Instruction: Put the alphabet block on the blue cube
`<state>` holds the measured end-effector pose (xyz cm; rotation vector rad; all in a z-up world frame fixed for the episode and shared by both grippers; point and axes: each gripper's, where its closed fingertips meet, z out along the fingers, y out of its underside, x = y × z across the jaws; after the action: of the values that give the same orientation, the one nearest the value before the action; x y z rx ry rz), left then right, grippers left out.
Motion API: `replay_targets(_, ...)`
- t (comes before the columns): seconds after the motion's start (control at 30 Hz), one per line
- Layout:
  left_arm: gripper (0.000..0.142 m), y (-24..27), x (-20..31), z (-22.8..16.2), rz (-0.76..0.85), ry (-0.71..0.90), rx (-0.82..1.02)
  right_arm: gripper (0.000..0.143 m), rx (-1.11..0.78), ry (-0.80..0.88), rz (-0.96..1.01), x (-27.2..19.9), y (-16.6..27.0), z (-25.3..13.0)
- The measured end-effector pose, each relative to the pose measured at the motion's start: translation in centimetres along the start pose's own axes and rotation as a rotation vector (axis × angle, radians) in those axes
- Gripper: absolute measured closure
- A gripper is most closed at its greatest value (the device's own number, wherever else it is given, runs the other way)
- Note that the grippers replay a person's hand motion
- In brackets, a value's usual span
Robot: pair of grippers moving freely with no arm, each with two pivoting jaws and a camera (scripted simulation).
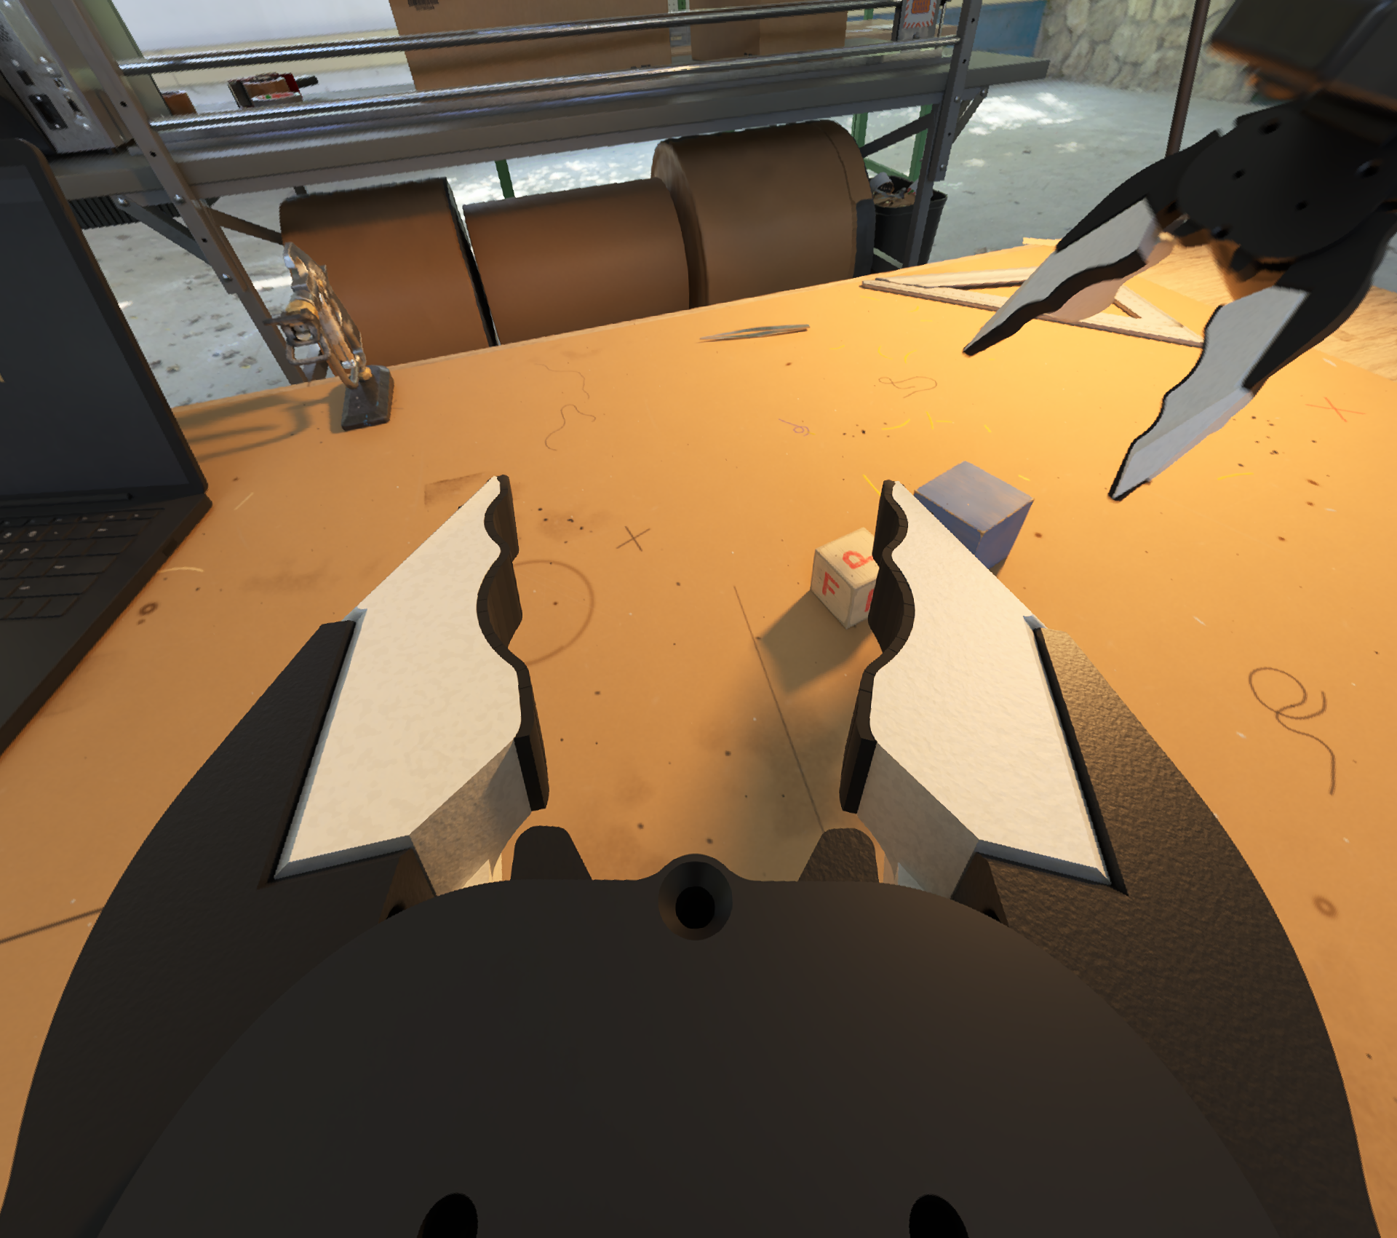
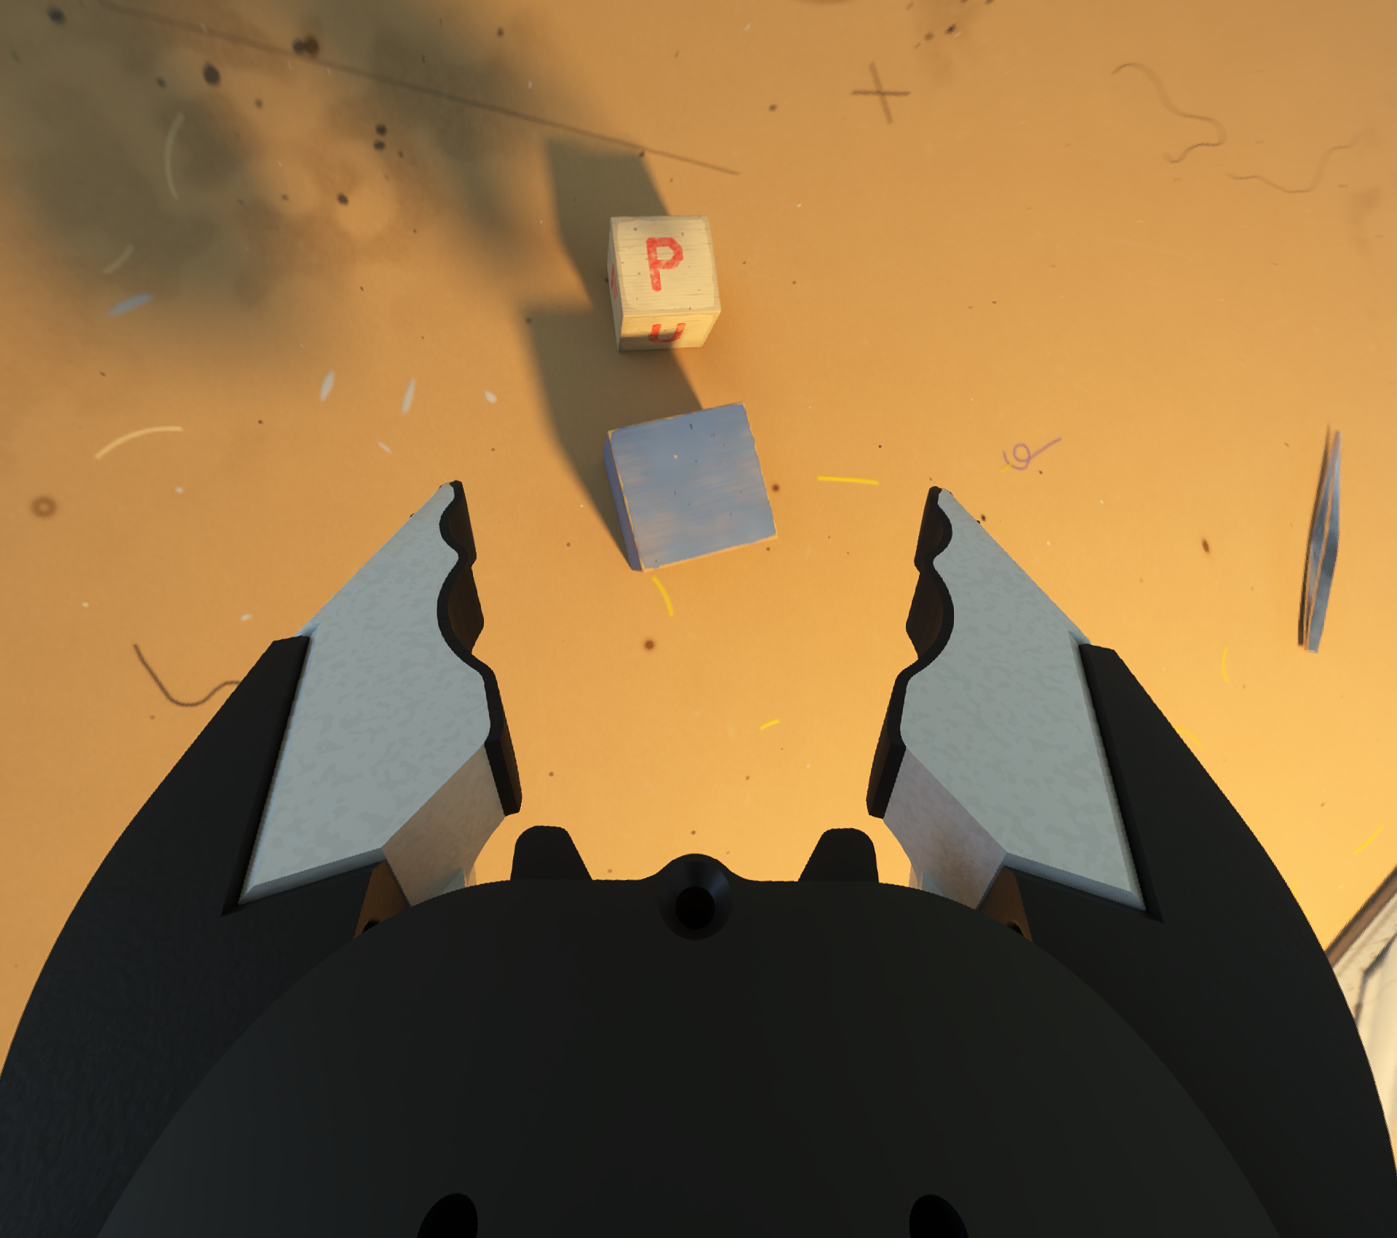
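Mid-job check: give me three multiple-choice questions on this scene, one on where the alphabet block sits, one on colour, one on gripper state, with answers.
1. Where is the alphabet block?
A. on top of the blue cube
B. on the table, beside the blue cube
C. held in the right gripper

2. What colour are the letters on the alphabet block?
A. red
B. green
C. black

3. How does the right gripper stand?
A. shut on the blue cube
B. shut on nothing
C. open, holding nothing

Answers:
1. B: the right wrist view shows it resting on the table, a gap apart from the blue cube.
2. A: red marks show on its pale wooden faces in both views.
3. C: its fingers are spread wide above the table, nothing between them.
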<state>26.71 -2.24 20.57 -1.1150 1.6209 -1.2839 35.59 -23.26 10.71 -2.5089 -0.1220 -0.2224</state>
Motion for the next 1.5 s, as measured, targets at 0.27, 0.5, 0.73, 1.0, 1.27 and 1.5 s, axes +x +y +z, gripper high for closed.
replay_targets(0.27,0.047,0.6,0.9,-0.1,0.052,0.035,-0.038,0.033,-0.221,-0.114,-0.093,-0.6,-1.9,5.7)
replay_targets(0.5,0.047,0.9,0.2,-0.9,0.047,0.04,-0.029,0.047,-0.362,-0.179,-0.101,-1.2,-2.3,9.7)
replay_targets(0.73,0.048,1.4,-0.8,-1.0,0.018,0.048,-0.032,0.057,-0.429,-0.211,-0.075,-1.2,-2.0,11.2)
replay_targets(1.0,0.05,1.4,-0.7,-1.0,0.027,0.053,-0.034,0.099,-0.49,-0.286,-0.047,-1.7,-1.6,12.3)
replay_targets(1.27,0.052,1.4,-0.9,-1.1,0.029,0.046,-0.03,0.099,-0.38,-0.254,-0.085,-0.7,-4.2,8.7)
replay_targets(1.5,0.053,1.4,-0.5,-1.0,0.027,0.064,-0.033,0.099,-0.388,-0.225,-0.129,0.4,-2.6,2.4)
